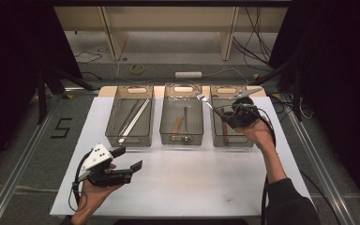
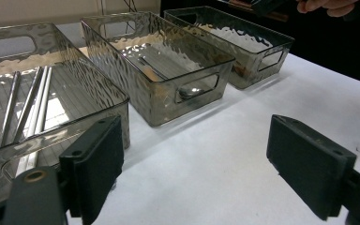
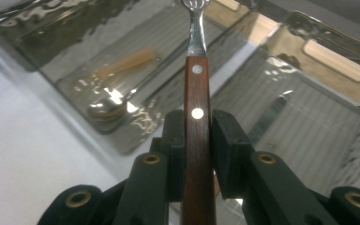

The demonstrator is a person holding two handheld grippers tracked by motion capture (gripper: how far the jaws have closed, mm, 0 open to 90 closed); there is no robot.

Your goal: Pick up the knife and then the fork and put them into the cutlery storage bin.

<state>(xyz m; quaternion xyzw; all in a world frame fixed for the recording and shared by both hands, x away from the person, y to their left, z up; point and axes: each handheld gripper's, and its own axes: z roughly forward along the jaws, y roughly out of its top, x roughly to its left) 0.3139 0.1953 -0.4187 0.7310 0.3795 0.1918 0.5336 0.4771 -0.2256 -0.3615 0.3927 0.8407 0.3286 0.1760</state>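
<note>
- The right gripper [image 1: 225,111] is held above the right bin [image 1: 232,140], its fingers [image 3: 227,150] clamped on the wooden handle of a fork [image 3: 197,117].
- In the high view the fork [image 1: 205,101] slants up and to the left from the gripper, its tines hanging over the gap between the middle bin [image 1: 182,137] and the right bin.
- In the right gripper view the handle runs straight up between the two pads; two metal rivets show on it, and the tines are cut off by the top edge.
- The left gripper [image 1: 130,165] rests in the person's hand above the white table [image 1: 206,178], near its front left; its fingers [image 2: 98,154] stand wide apart with nothing between them.
- The left bin [image 1: 130,137] holds long metal sticks [image 2: 30,105]; the middle bin holds a spoon [image 3: 115,101] with a wooden handle.
</note>
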